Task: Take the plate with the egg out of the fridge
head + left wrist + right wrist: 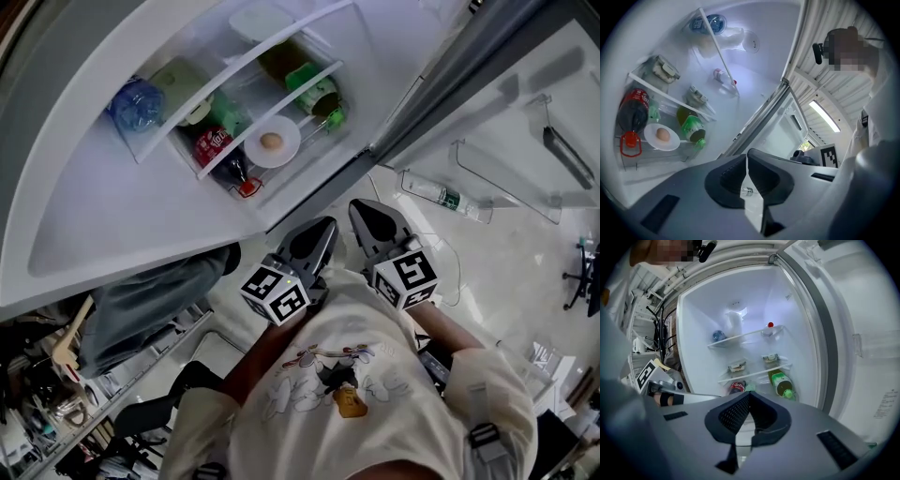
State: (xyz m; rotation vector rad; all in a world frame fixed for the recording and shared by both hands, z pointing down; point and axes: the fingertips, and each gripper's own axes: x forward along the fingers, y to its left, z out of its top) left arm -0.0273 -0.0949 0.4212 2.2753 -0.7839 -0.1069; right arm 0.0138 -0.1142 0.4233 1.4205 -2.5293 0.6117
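A white plate (272, 142) with a brown egg (271, 142) on it sits on the lower shelf of the open fridge, between a cola bottle (217, 150) and a green bottle (317, 92). The left gripper view also has the plate (651, 140) and egg (662, 135), at its left. Both grippers are held in front of the fridge, well short of the shelf. My left gripper (317, 228) (746, 161) is shut on nothing. Beside it, my right gripper (371, 210) (749, 401) is shut and empty too, and its body hides the plate in its own view.
Food containers (664, 70) sit on the shelf above the plate, and a blue bottle (136, 103) lies on the top one. The fridge door (525, 141) stands open at right with a bottle (439, 195) in its rack. A cluttered rack (56, 394) is at lower left.
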